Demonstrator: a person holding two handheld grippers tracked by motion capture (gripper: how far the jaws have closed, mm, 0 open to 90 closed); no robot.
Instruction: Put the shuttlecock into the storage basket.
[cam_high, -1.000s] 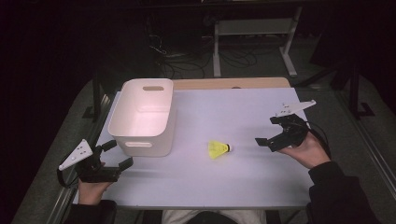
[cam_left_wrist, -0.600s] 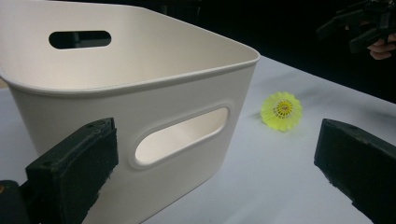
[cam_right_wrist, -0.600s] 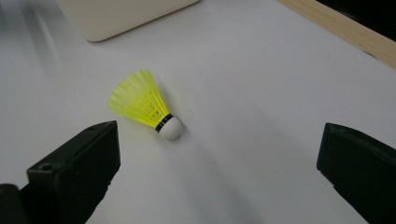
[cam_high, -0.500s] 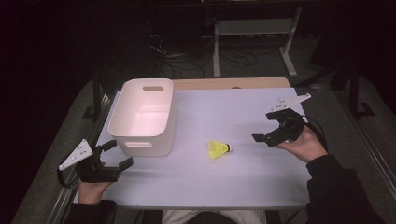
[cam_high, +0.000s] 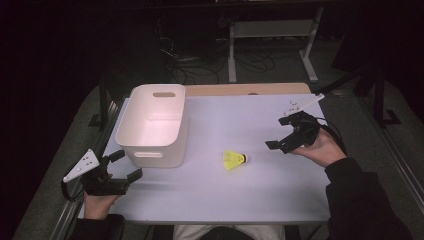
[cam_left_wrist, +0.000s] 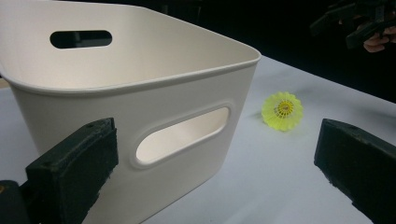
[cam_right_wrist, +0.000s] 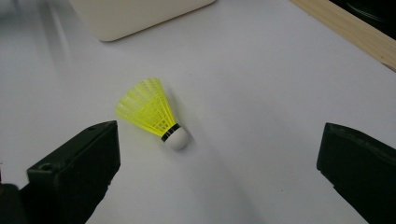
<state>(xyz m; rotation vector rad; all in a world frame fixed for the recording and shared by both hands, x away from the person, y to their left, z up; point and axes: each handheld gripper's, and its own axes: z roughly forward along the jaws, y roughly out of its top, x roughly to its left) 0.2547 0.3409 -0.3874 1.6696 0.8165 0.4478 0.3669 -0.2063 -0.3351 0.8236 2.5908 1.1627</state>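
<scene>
Shuttlecock (cam_right_wrist: 154, 113), yellow skirt, white cork, lies sideways; right gripper (cam_high: 283, 134) and left gripper (cam_high: 122, 166) fingers wide.

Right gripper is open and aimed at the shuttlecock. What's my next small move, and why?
Probably ease the right gripper forward and down toward the shuttlecock until its jaws straddle it. The jaws stand wide open with nothing between them, and the shuttlecock lies on its side on the table, cork end toward the gripper, a gap apart. The left gripper waits open by the bin.
</scene>
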